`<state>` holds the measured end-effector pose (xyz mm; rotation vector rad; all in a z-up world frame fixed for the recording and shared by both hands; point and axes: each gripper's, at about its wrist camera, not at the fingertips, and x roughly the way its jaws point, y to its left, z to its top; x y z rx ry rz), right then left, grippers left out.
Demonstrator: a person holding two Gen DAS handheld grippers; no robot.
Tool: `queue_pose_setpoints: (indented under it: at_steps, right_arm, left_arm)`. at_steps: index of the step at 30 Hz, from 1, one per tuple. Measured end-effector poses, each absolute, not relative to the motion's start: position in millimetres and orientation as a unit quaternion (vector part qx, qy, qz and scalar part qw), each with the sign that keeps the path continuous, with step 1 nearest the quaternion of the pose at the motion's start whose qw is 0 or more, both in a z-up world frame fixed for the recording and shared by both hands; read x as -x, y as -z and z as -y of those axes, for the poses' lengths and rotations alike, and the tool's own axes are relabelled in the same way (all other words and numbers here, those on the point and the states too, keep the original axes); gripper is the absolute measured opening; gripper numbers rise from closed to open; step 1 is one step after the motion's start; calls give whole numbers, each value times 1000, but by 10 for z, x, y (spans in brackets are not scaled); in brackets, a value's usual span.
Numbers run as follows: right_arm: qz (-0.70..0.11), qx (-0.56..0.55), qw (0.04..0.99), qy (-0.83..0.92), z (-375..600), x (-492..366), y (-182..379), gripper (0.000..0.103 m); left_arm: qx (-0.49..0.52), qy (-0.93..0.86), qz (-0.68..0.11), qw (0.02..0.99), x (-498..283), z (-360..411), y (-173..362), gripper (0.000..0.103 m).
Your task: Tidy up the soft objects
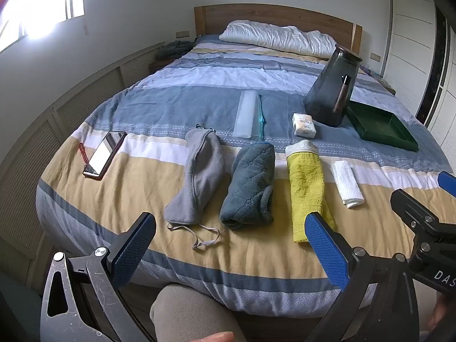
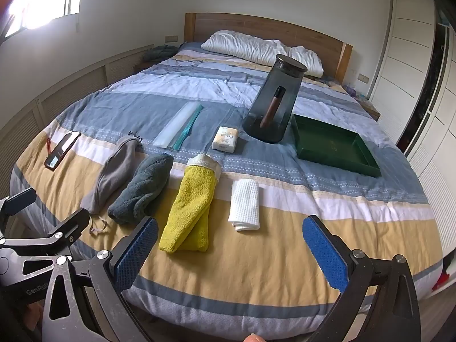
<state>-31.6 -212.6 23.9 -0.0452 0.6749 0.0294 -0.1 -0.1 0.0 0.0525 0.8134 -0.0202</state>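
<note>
Both grippers hang at the foot of the bed point(image 1: 119, 199), and neither holds anything. The left gripper point(image 1: 230, 245) has its blue fingers point(image 1: 134, 248) spread wide, above the bed's near edge. The right gripper point(image 2: 230, 245) is spread just as wide, its fingers point(image 2: 325, 250) empty over the yellow stripe of the quilt.

Take the yellow towel point(image 1: 307, 188) as the marker. It lies folded lengthwise on the quilt, white cuff at its far end. Just beside it on the left lies the dark teal towel point(image 1: 250, 185), rolled thick, and left of that the grey eye mask point(image 1: 196, 179) with its elastic straps trailing toward the near edge. Right of the yellow towel, apart from it, lies the small white cloth point(image 2: 245, 205), folded.

Beyond the yellow towel sits a small tissue pack point(image 1: 304, 125), and behind that a dark smoky pitcher point(image 1: 333, 85) leaning a bit. The green tray point(image 2: 336, 145) lies beyond and to the right, touching the pitcher's base. A clear toothbrush case point(image 1: 247, 114) lies beyond and to the left. Far left rests a phone point(image 1: 104, 154), screen up.
</note>
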Motion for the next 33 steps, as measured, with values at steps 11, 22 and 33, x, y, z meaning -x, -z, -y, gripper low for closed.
queue_pose_setpoints:
  at_steps: [11, 22, 33]
  right_arm:
    - [-332, 22, 943, -15, 2129, 312, -244, 103]
    - [-332, 22, 943, -15, 2126, 314, -248, 103]
    - [-332, 22, 943, -14, 2125, 315, -250, 103]
  left_arm:
    - [-21, 12, -399, 917, -1, -2, 0, 102]
    - [-22, 12, -399, 917, 1, -2, 1, 102]
    - [-20, 13, -401, 916, 11, -2, -1, 102]
